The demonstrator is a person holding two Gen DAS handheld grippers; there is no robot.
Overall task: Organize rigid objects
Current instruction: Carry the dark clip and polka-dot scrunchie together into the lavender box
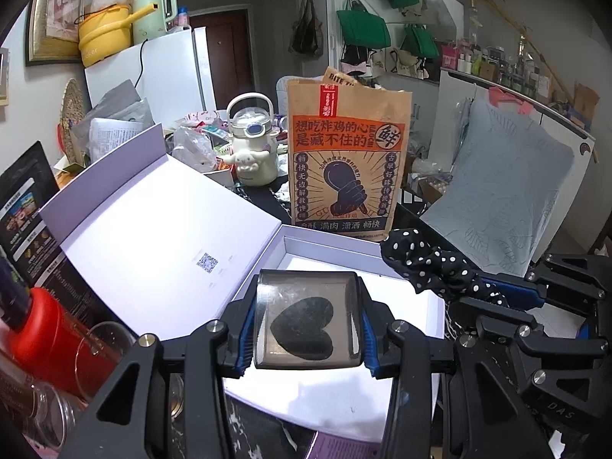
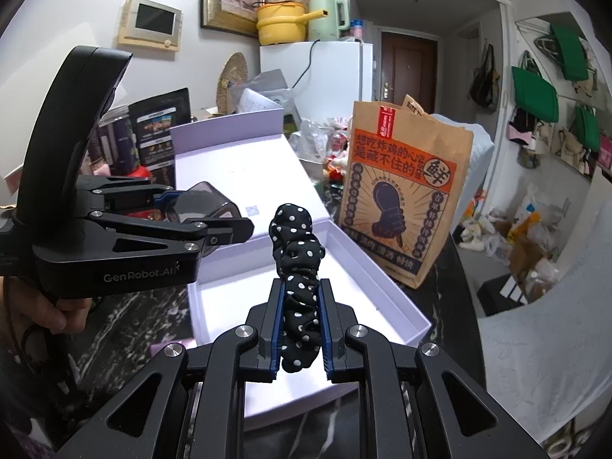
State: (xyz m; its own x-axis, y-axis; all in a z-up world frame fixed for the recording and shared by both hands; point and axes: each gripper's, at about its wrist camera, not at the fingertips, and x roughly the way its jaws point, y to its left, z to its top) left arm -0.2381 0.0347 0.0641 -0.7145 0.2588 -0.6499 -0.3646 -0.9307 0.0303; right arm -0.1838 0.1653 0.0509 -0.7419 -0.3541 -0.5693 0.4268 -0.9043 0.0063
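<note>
Two hand-held grippers hover above an open white gift box (image 2: 382, 298) on a cluttered dark marble counter (image 2: 126, 329); the left gripper (image 1: 308, 325) is clamped on a clear smoky case (image 1: 306, 319) containing a dark heart-shaped piece, held over the box's near end; the right gripper (image 2: 300, 329) pinches a black polka-dot scrunchie (image 2: 296, 252) between its blue pads, jaws narrow, the fabric standing above the box's interior; the hinged lid (image 1: 160, 244) lies open to the left; a printed brown paper bag (image 2: 405, 191) stands just behind the box; a person's hand (image 2: 46, 310) grips the left tool's handle.
</note>
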